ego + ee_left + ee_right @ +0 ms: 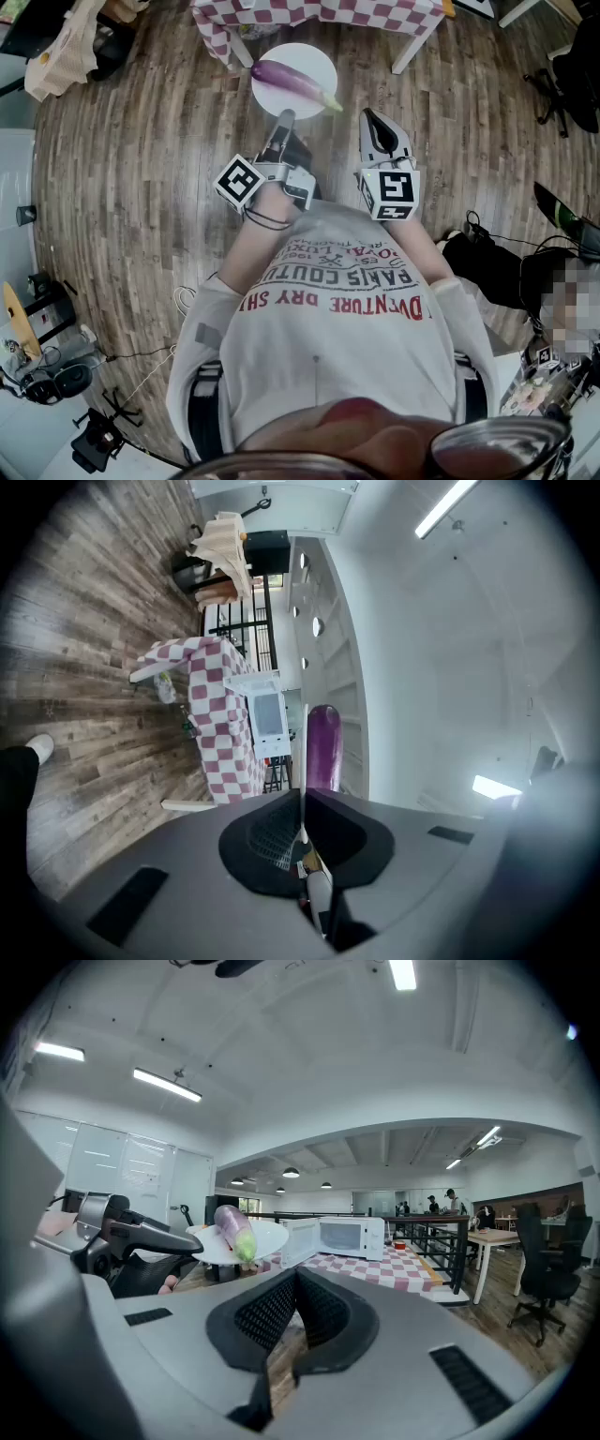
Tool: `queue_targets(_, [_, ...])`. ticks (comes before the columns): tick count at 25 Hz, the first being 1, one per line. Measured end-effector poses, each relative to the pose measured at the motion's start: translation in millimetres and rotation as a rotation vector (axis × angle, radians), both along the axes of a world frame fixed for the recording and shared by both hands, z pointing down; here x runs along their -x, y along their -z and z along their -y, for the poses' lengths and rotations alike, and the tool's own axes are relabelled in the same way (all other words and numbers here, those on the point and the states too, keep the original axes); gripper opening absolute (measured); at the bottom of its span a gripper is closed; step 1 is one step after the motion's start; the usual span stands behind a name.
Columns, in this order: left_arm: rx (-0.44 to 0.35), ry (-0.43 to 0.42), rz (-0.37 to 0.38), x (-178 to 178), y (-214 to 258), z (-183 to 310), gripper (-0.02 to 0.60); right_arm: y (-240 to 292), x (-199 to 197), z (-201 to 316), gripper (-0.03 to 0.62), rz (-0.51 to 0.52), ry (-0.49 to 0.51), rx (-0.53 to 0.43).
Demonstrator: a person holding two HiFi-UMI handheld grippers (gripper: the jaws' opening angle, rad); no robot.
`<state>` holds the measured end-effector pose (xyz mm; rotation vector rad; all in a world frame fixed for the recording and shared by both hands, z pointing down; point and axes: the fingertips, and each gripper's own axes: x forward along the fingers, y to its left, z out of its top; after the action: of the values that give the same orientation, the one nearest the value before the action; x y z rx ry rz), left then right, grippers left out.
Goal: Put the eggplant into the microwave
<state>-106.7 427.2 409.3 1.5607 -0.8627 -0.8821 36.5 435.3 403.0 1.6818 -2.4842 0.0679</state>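
- Left gripper [285, 116] is clamped on the rim of one plate [312, 57], which carries one eggplant [292, 81].
- Right gripper [368, 117]: jaws together, empty.
- Only the gripper views show the one microwave [342, 1237], door open, on a table [405, 1263].

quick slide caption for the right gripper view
Right hand-held gripper, jaws shut and empty, faces the open microwave while the left hand-held gripper holds the plate bearing the eggplant.
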Motion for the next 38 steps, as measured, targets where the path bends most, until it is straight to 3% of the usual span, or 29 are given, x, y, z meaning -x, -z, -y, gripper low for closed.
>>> queue_targets(28, [0.041, -0.017, -0.012, -13, -8, 14, 0.035, -10, -14, 11, 0.025, 0.042, -0.018, 0.014])
queue_targets(38, [0.075, -0.057, -0.041, -27, -25, 122, 0.035, -22, -35, 111, 0.025, 0.041, -0.092, 0.019])
